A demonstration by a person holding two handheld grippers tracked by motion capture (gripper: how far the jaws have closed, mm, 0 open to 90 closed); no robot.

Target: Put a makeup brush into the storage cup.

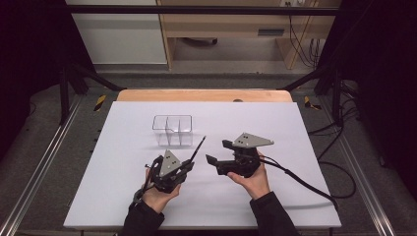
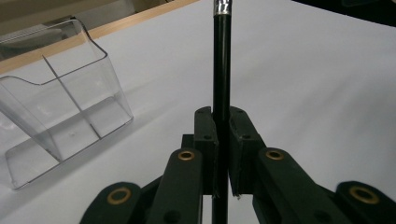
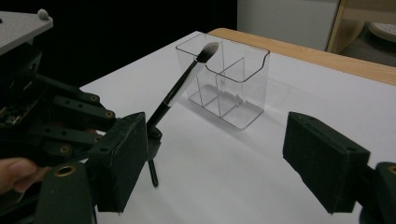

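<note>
A slim black makeup brush point(image 1: 198, 146) with a silver ferrule is clamped by its handle in my left gripper point(image 1: 187, 165), which is shut on it near the table's front centre. Its handle point(image 2: 221, 60) rises straight out from between the closed jaws of that gripper point(image 2: 221, 122). The brush point(image 3: 179, 89) slants upward, its soft tip towards a clear plastic organizer point(image 3: 229, 84). This divided organizer point(image 1: 172, 129) stands just beyond the left gripper and also appears at the left point(image 2: 60, 109). My right gripper point(image 1: 218, 152) is open beside the brush, nothing between its pads point(image 3: 224, 158).
A white sheet point(image 1: 275, 123) covers the table, with a wooden edge point(image 1: 204, 95) at the back. The right gripper's cable point(image 1: 305, 184) trails off to the right front. Dark frame rails and floor cables surround the table.
</note>
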